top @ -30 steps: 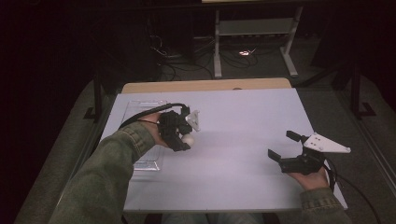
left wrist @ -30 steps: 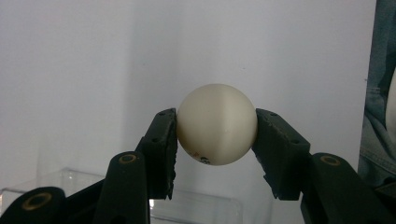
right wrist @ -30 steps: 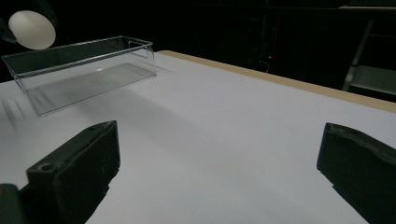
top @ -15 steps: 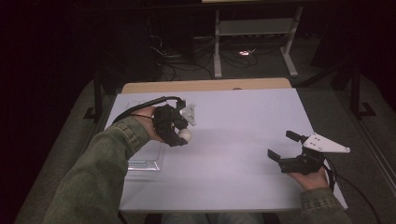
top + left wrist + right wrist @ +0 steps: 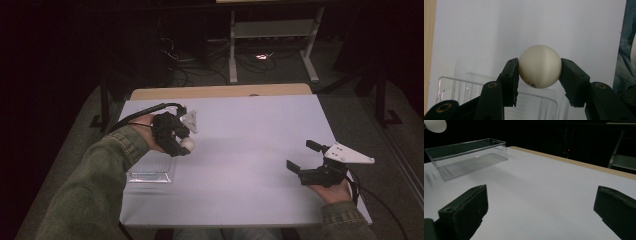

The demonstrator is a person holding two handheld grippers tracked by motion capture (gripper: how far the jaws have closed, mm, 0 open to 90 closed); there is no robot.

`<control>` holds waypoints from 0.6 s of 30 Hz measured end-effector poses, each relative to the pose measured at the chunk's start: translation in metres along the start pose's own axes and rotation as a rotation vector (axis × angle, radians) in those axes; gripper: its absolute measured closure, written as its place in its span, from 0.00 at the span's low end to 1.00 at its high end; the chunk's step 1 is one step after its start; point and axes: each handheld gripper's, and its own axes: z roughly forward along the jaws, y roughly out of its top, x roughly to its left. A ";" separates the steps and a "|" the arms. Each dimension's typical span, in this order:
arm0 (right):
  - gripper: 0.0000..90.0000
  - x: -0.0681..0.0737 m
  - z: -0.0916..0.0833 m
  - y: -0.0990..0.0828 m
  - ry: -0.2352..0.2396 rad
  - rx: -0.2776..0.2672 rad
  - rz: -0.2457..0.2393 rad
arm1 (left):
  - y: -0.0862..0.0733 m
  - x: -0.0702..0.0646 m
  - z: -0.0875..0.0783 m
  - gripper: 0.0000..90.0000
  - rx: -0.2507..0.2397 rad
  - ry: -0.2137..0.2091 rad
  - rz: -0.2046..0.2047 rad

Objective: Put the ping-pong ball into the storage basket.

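Fingers [image 5: 510,80] of the left gripper [image 5: 539,72] clamp a white ball [image 5: 540,66]; it should be kept level above the clear tray [image 5: 150,170]. Right gripper [image 5: 306,156] fingers stand open.

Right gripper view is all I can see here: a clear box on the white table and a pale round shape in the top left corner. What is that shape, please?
Observer: A white ball, clamped between the jaws of the left gripper.
Operator: Is the ball inside the clear box?
Observer: No. In the left gripper view it is above the clear box, off the table.
Operator: Is there any mark on the ball?
Observer: Yes, small dark print near its bottom, too small to read.
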 end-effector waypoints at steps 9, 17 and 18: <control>0.00 0.000 0.000 0.000 0.000 0.002 0.001 | -0.019 0.001 -0.002 0.56 0.029 0.003 -0.030; 0.00 0.000 0.001 0.000 -0.001 0.005 0.001 | -0.035 0.004 -0.008 0.56 0.050 0.003 -0.051; 0.00 0.001 0.001 0.000 0.000 0.006 0.001 | -0.037 0.004 -0.008 0.56 0.052 0.004 -0.054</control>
